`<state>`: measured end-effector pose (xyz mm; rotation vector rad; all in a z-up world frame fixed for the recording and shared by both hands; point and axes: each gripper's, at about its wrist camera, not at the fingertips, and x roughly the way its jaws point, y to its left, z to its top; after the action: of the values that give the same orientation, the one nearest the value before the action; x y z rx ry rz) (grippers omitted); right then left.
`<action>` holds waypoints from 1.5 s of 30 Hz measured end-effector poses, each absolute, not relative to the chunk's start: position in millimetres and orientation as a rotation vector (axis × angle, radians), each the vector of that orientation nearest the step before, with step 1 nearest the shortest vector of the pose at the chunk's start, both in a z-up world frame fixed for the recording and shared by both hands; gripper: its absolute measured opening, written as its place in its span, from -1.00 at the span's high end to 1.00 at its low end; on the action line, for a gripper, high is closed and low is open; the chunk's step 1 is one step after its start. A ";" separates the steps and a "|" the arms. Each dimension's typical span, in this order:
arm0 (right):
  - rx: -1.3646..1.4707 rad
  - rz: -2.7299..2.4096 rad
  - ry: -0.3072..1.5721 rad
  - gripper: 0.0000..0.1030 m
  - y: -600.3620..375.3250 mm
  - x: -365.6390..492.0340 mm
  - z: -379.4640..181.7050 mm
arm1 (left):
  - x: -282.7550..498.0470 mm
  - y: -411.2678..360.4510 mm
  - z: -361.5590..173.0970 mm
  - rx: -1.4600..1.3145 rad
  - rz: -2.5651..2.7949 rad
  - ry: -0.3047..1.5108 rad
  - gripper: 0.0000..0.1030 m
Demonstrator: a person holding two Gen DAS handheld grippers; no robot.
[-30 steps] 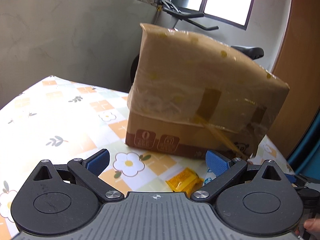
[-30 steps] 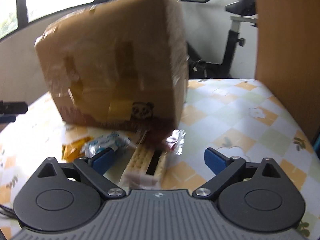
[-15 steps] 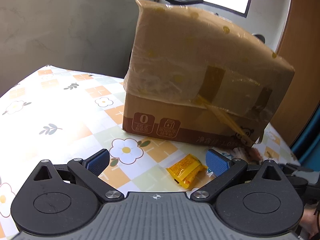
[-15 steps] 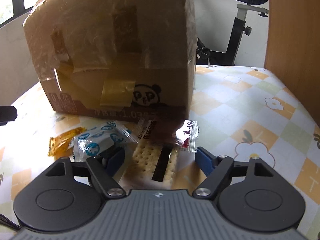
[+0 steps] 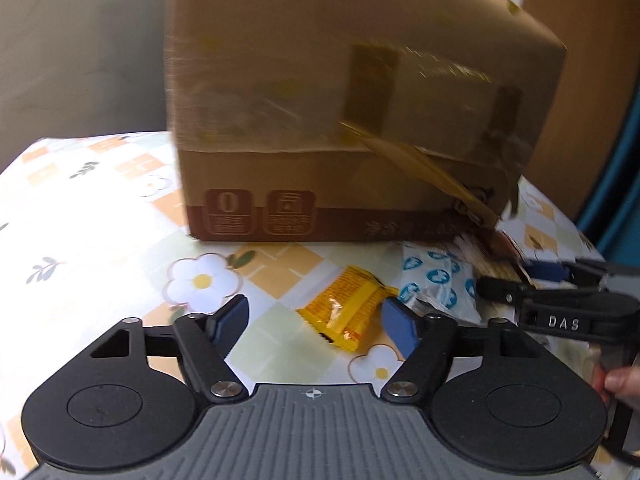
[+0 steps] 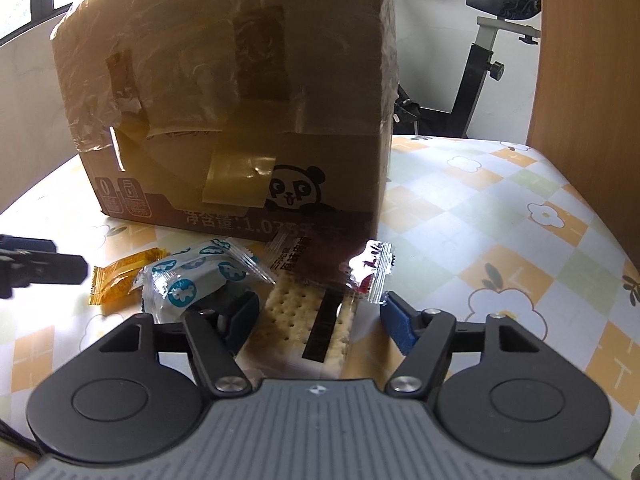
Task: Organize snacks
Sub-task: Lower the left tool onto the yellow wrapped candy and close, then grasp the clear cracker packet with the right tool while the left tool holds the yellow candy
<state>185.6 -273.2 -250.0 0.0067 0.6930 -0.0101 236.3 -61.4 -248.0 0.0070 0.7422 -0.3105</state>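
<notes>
Several wrapped snacks lie on the flowered tablecloth in front of a taped cardboard box point(image 5: 340, 120). A yellow packet point(image 5: 348, 312) rests between the fingers of my left gripper point(image 5: 314, 320), nearer the right pad. These jaws are closing and neither pad presses the packet. My right gripper point(image 6: 320, 322) straddles a clear-wrapped cracker pack point(image 6: 308, 320). Its jaws are closing too, with the left pad close to the pack and a gap at the right pad. Between the two snacks lies a white packet with blue prints point(image 6: 196, 280). The yellow packet point(image 6: 120, 280) sits left of it.
The box point(image 6: 240, 100) stands right behind the snacks. A wooden panel point(image 6: 592, 80) borders the table on the right, and an exercise bike point(image 6: 492, 40) stands beyond. The tablecloth point(image 6: 520, 240) stretches out to the right. A fingertip of the person point(image 5: 624, 380) shows by the right gripper point(image 5: 560, 308).
My left gripper came down and forward onto the yellow packet, and its jaws narrowed. The right gripper sank a little over the cracker pack while its jaws drew in.
</notes>
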 end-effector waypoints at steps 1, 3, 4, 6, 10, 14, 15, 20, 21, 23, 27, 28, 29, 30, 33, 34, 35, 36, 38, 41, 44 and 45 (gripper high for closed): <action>0.012 -0.008 0.691 -0.27 -274.0 185.1 -249.9 | 238.4 -64.1 -249.1 0.019 -0.323 0.745 -0.34; 0.024 -0.006 0.686 -0.19 -276.2 183.6 -249.4 | 243.2 -68.4 -250.5 0.038 -0.348 0.748 -0.32; 0.029 -0.005 0.683 -0.16 -277.2 183.1 -249.2 | 245.1 -70.5 -250.5 0.046 -0.357 0.747 -0.32; 0.039 0.000 0.679 -0.09 -278.6 182.0 -248.6 | 250.2 -74.0 -251.3 0.064 -0.381 0.745 -0.31; 0.056 0.001 0.673 -0.06 -281.0 180.1 -247.2 | 261.1 -82.5 -256.8 0.121 -0.395 0.756 -0.21; 0.063 0.004 0.673 -0.06 -281.6 179.9 -246.3 | 268.4 -85.6 -260.8 0.118 -0.409 0.769 -0.20; 0.064 0.004 0.672 -0.06 -282.3 179.8 -246.4 | 269.4 -86.0 -261.4 0.116 -0.416 0.772 -0.20; 0.046 0.011 0.676 -0.06 -280.0 180.5 -247.5 | 268.0 -89.5 -268.6 0.144 -0.422 0.765 -0.15; 0.039 0.010 0.677 -0.06 -278.9 180.8 -247.9 | 265.3 -89.5 -267.7 0.150 -0.412 0.757 -0.04; 0.028 0.012 0.683 -0.10 -276.4 181.6 -248.8 | 261.0 -85.7 -267.9 0.131 -0.384 0.742 0.21; 0.007 0.010 0.686 -0.11 -273.6 182.1 -250.2 | 252.4 -73.7 -267.1 0.042 -0.349 0.743 0.23; 0.004 0.009 0.686 -0.11 -273.1 182.2 -250.4 | 248.4 -72.6 -267.2 0.044 -0.344 0.739 0.24; 0.002 0.008 0.687 -0.11 -272.2 182.4 -250.6 | 244.3 -71.6 -267.0 0.046 -0.340 0.737 0.24; 0.000 0.008 0.687 -0.11 -272.7 182.3 -251.0 | 240.7 -71.3 -267.1 0.047 -0.337 0.735 0.24; -0.003 0.005 0.686 -0.11 -272.3 182.4 -251.5 | 231.2 -68.2 -267.3 0.037 -0.327 0.728 0.23; -0.004 0.004 0.686 -0.11 -272.4 182.7 -251.6 | 230.0 -67.4 -267.4 0.029 -0.324 0.728 0.24; -0.006 0.003 0.687 -0.10 -272.6 182.8 -251.8 | 227.8 -66.4 -267.7 0.021 -0.323 0.727 0.24; -0.011 0.001 0.687 -0.10 -271.5 183.1 -252.0 | 227.9 -65.6 -267.7 0.017 -0.323 0.726 0.24; -0.026 -0.004 0.691 -0.10 -269.6 183.8 -252.5 | 225.8 -64.1 -269.2 0.010 -0.329 0.721 0.24; -0.047 -0.008 0.696 -0.11 -266.5 184.8 -253.1 | 227.6 -61.7 -270.3 -0.007 -0.334 0.722 0.24; -0.054 -0.004 0.697 -0.13 -266.4 185.0 -253.7 | 228.0 -60.0 -270.4 -0.027 -0.335 0.730 0.24; -0.054 -0.004 0.698 -0.12 -266.8 185.1 -253.8 | 227.1 -58.5 -269.7 -0.033 -0.334 0.733 0.24</action>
<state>185.1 -266.8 -253.8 -0.0543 0.6977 -0.0036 227.1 -58.5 -269.7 -0.0334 0.7335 -0.3335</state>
